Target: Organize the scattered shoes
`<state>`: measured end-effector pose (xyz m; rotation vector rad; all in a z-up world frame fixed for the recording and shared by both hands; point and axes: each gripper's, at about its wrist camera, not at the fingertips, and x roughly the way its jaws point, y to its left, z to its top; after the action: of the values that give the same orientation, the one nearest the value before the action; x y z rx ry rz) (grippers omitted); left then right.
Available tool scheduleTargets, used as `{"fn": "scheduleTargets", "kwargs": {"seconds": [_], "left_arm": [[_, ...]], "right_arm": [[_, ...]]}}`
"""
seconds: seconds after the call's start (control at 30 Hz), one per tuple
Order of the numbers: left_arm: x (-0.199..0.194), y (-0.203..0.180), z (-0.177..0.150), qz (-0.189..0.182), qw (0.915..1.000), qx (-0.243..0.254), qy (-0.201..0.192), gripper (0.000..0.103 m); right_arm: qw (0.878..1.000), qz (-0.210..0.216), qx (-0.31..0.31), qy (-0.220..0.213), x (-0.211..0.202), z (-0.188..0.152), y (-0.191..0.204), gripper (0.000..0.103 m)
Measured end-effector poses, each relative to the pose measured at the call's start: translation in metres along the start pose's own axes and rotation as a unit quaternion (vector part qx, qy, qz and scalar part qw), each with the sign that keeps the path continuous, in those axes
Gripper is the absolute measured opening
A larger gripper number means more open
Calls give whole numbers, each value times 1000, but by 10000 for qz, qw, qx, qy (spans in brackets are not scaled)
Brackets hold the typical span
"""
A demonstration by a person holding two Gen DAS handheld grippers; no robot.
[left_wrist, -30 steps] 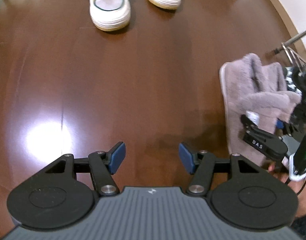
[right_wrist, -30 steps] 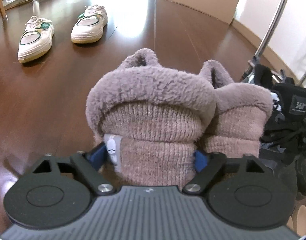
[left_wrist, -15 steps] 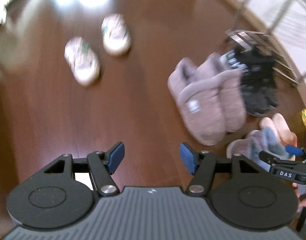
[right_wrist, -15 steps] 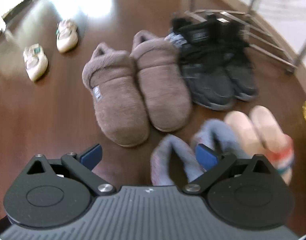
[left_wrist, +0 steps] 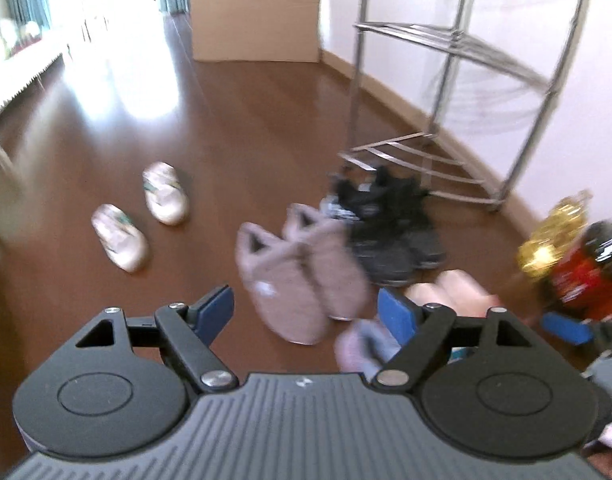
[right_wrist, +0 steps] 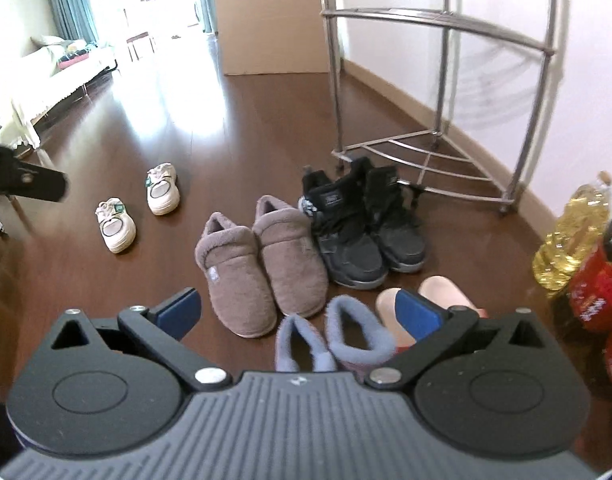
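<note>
Right wrist view: both grippers, right (right_wrist: 296, 310) and left (left_wrist: 304, 308), have just spread wide, holding nothing; 2 sneakers (right_wrist: 116, 226) lie well apart from the paired slippers (right_wrist: 262, 264); grabbing them crookedly could scatter them again

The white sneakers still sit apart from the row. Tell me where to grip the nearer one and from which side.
Probably best to take the nearer white sneaker at its heel collar, from above and behind. The heel faces the camera, and the foot opening there gives a rim that one finger could drop inside, with the other outside the heel. Its partner lies apart, so either open gripper has room.
</note>
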<state>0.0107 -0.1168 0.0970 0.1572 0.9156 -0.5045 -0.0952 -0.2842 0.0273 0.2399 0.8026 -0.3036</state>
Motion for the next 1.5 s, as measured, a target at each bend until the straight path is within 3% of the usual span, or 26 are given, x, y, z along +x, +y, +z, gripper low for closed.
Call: {"fn": "scheduleTargets", "kwargs": {"seconds": [0.17,0.4,0.47,0.53,0.67,0.93,1.1,1.5], "left_arm": [[4,-33,-33,92,9995,203,-233,81],[4,-51,-67,-113,9974,207,-682,81],[2,-57,-73,-14,9959,325,-843,91],[9,-62,-77,143,9967,414,-686,93],[28,-78,-89,12,9984,550,-93,93],[37,-109,-115,-86,9962,830,263,93],[34,-118,-123,-32,9948,988,228,93],[33,-110,-121,-11,9966,773,294,93]], "right_arm": [[9996,-263,108,-87,-25,-12,-23,102],[9983,-483,290,-153,-48,-44,-49,102],[9980,-541,329,-57,-49,-55,-54,102],[9977,-589,347,37,-49,-66,-59,102],[9965,-688,356,320,-42,-87,-67,102],[9953,-788,237,510,-37,-103,-76,102],[9932,-904,357,642,-35,-113,-88,102],[9897,-1041,295,936,-31,-136,-100,102]]}}
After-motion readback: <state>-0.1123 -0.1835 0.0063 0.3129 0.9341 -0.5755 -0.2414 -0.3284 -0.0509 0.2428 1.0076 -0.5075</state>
